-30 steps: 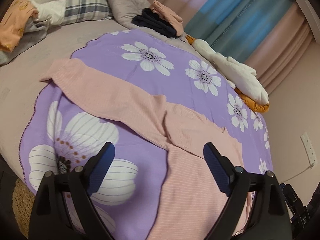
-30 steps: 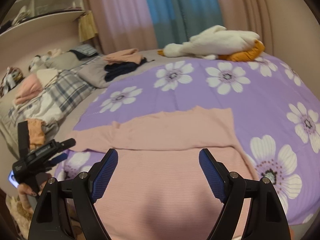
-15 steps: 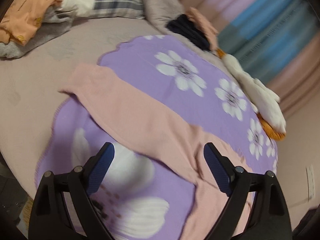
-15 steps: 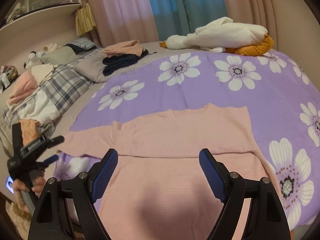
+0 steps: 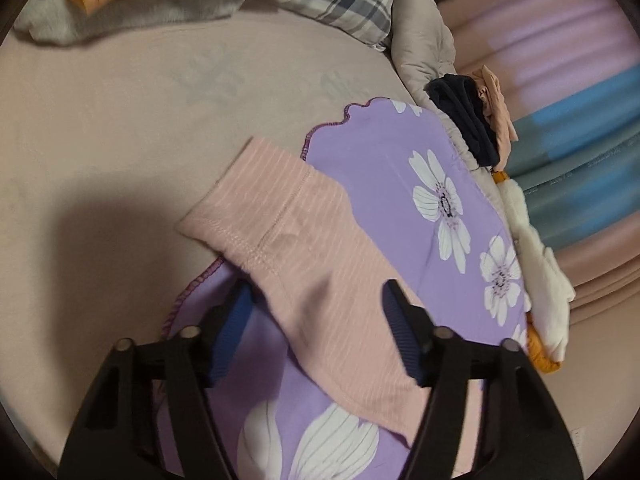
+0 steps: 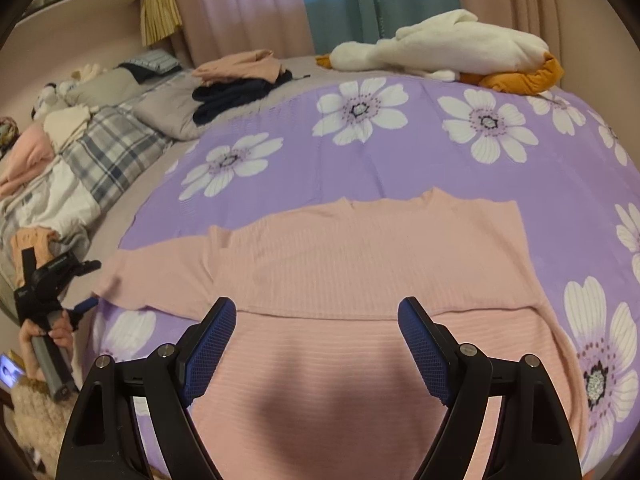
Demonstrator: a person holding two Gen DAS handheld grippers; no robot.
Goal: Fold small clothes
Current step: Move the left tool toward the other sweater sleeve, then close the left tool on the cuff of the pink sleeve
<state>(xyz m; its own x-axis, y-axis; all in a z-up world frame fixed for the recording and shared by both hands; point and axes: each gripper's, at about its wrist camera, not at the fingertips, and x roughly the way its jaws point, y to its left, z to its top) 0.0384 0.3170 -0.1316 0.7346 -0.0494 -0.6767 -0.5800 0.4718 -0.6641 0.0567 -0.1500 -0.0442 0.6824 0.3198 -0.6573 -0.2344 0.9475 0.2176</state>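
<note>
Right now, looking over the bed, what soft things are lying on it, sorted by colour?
Pink: 1, the pink sweater spread flat
Purple: 1, the flowered cloth under it
White and orange: 1, the plush goose
Navy: 1, the dark garment
Total: 4

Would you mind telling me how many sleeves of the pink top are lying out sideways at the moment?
1: the sleeve stretches left, its cuff off the purple blanket. The other side looks folded in, so that sleeve may be hidden.

sweater [image 6: 372,256] — pale pink, ribbed; blanket [image 6: 360,168] — purple, white flowers
</note>
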